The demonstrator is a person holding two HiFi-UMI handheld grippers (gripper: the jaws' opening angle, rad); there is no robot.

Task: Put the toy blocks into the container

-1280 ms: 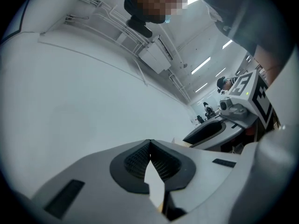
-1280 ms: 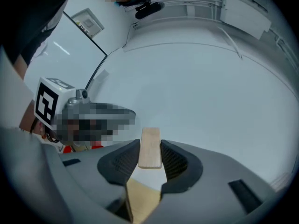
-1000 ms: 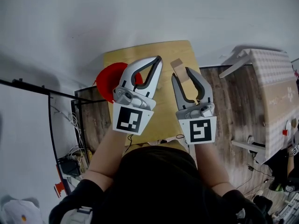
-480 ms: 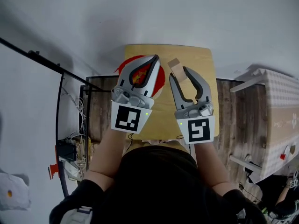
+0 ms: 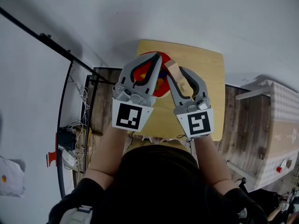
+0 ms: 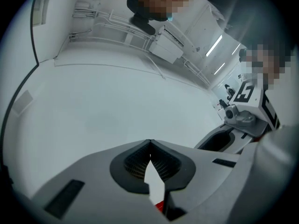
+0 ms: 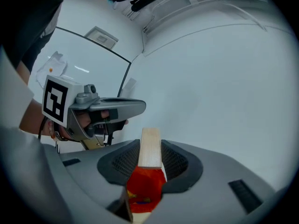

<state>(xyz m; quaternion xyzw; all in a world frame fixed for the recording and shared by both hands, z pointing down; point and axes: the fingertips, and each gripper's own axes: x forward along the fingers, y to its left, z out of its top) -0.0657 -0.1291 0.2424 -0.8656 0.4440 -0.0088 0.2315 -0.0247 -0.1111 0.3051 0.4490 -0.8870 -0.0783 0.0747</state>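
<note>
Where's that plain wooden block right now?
Head view, centre: the wooden block is held by the fingers of the right gripper, at the red container's right rim.

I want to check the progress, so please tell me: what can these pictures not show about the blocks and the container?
- Head view: the left gripper covers much of the red container, so the blocks inside cannot be counted.
- Left gripper view: its shut jaws leave only a red sliver visible.
- Right gripper view: the held wooden block and the right gripper hide the container except a blurred patch.
</note>
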